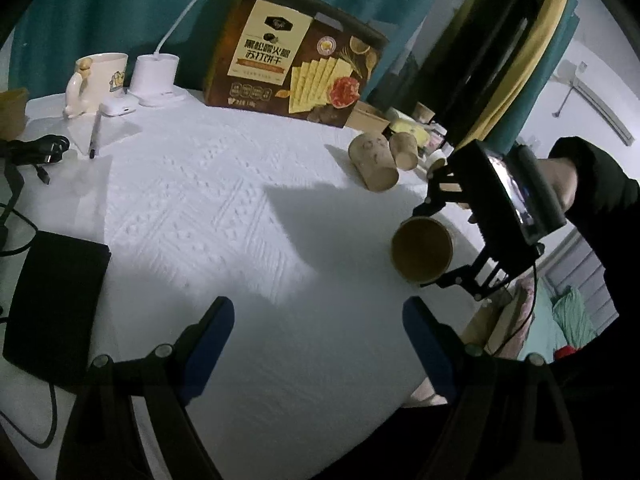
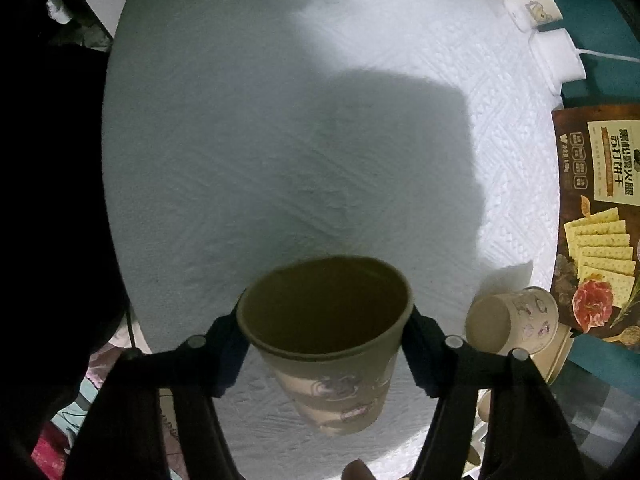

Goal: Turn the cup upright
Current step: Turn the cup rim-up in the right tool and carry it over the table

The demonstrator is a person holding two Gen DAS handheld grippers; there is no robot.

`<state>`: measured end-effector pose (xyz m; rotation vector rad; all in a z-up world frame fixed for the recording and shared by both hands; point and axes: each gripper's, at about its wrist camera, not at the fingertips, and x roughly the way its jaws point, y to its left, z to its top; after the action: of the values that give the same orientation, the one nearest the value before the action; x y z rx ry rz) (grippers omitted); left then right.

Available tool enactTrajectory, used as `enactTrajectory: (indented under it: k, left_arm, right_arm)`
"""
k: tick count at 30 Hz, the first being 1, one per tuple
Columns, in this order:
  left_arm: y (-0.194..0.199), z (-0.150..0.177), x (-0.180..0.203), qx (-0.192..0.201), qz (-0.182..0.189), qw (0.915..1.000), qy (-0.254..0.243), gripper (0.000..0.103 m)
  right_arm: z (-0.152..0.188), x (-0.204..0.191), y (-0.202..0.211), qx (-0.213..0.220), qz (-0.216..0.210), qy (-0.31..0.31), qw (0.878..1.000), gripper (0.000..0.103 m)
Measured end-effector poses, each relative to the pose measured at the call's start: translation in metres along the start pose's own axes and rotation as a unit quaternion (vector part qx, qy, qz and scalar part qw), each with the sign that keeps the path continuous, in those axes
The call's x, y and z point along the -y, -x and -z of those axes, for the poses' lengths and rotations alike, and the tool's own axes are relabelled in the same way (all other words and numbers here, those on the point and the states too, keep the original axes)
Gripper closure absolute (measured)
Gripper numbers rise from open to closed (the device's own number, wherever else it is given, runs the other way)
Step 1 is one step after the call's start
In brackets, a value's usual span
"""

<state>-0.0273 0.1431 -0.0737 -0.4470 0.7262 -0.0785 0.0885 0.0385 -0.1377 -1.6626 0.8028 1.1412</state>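
White embossed cloth-covered table [image 1: 248, 208], lit patch mid-surface, a broad shadow across it. Along the far edge: cream ceramic mug [image 1: 98, 80], white round lamp base [image 1: 156, 78] with thin gooseneck, large brown cardboard cracker box [image 1: 296, 60] standing upright. Small white case [image 1: 118, 108] and a dark pen [image 1: 95, 136] near the far left corner. Black cables [image 1: 36, 152] and flat black rectangular slab [image 1: 56, 308] at the left edge. Two patterned paper cups [image 1: 374, 162] lying on their sides near the right edge.

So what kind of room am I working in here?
Probably a bedroom or living room at home, not a lab: a cloth-covered table holds a cracker box, a desk lamp and a mug, with teal curtains behind.
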Motion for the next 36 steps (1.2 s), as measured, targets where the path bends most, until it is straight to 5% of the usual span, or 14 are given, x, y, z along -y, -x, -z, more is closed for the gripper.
enactTrajectory:
  k: [9,14,18,21,27,30,32,36]
  left_arm:
    - [-0.001,-0.003,0.004,0.009,0.008,0.9999,0.002,0.017]
    - [-0.008,-0.006,0.01,0.013,0.004,0.9999,-0.006,0.017]
    - [-0.018,-0.015,0.017,0.007,0.006,0.9999,-0.012,0.017]
    - [-0.024,-0.024,0.025,0.014,0.016,0.9996,-0.02,0.017]
    - [-0.039,-0.041,0.042,0.028,0.035,0.9983,-0.037,0.017]
    - [-0.046,-0.047,0.046,0.028,0.036,0.9977,-0.05,0.017]
    - [-0.048,-0.048,0.046,0.027,0.035,0.9975,-0.056,0.017]
    - [-0.055,-0.055,0.044,0.026,0.03,0.9975,-0.058,0.017]
  right_arm:
    - [0.013,0.027,0.024,0.056,0.01,-0.078,0.995,0.039]
    - [0.043,0.047,0.034,0.141,0.01,-0.218,0.966,0.039]
    - [0.08,0.054,0.043,0.236,0.022,-0.361,0.902,0.039]
    - [0.107,0.052,0.044,0.305,0.029,-0.459,0.834,0.039]
    - [0.146,0.039,0.032,0.375,0.069,-0.605,0.699,0.039]
    - [0.156,0.03,0.024,0.39,0.093,-0.649,0.646,0.039]
    - [0.158,0.024,0.018,0.394,0.099,-0.669,0.623,0.039]
    - [0.157,0.015,0.01,0.386,0.116,-0.683,0.609,0.039]
